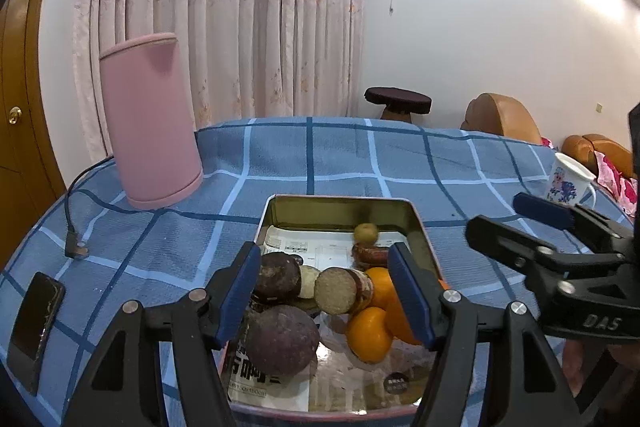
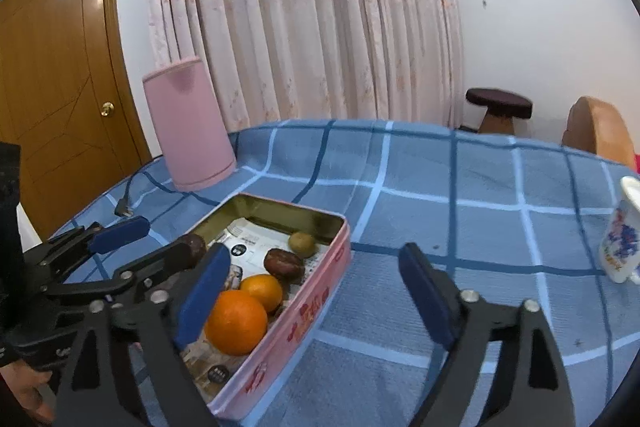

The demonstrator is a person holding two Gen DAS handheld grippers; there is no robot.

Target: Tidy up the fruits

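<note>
From the left wrist camera, we look down our left gripper, its blue-padded jaws spread wide and holding nothing, poised over an open metal tin on a blue checked tablecloth. Inside the tin, on printed paper, lie a dark purple round fruit, a second dark fruit, a halved piece with a pale cut face, two oranges touching each other near the right pad, and a small greenish fruit toward the far wall; a reddish-brown piece just below it is hard for us to identify. The right gripper enters from the right, beside the tin, jaws apart. A pink cylinder stands at the far left, a black phone lies at the near left edge, and a patterned white mug sits at the right.

From the right wrist camera, our right gripper is released and empty, straddling the tin's pink outer wall, one pad over the fruit and the other over bare cloth. The oranges lie nearest, with a brown fruit and the greenish fruit farther in. The left gripper hangs over the tin's left side.
</note>
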